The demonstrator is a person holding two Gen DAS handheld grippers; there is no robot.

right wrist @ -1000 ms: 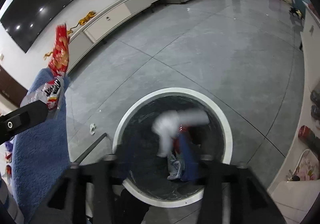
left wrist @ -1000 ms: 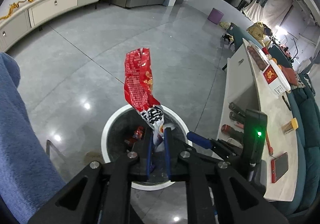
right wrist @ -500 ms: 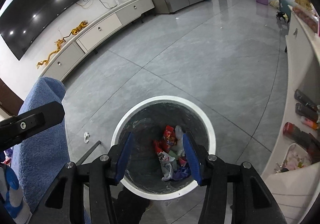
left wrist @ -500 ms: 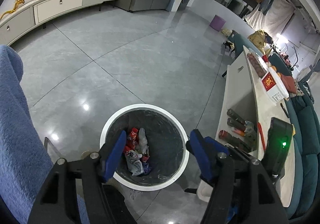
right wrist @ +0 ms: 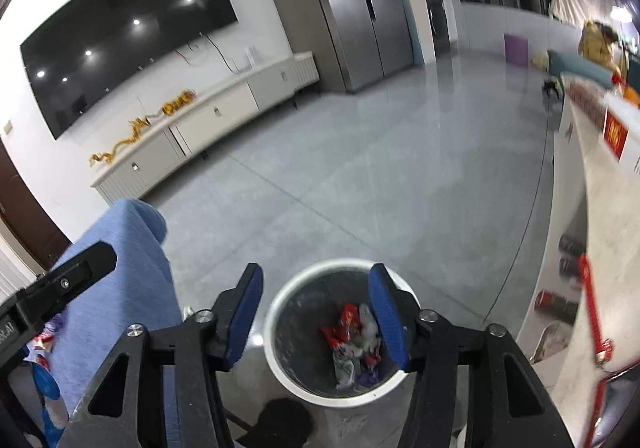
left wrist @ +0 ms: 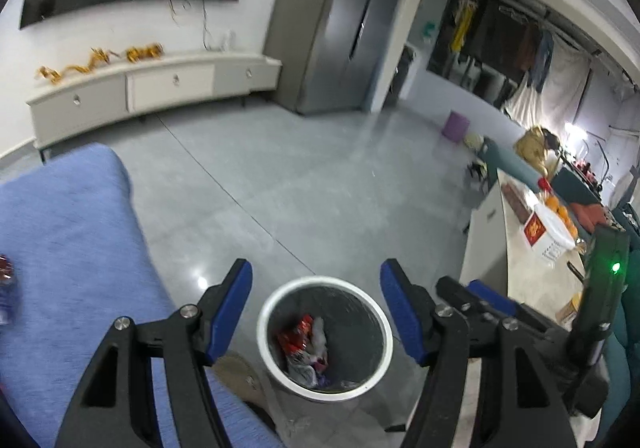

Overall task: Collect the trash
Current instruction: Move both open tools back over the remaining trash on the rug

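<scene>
While both empty grippers gape, right [right wrist: 314, 318] still widening, trash [right wrist: 354, 340] lies binned below.

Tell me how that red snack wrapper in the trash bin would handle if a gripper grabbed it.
The red snack wrapper lies crumpled among other scraps in the trash bin, so it is probably thin, floppy and light. Its glossy film might slip between pads.
</scene>
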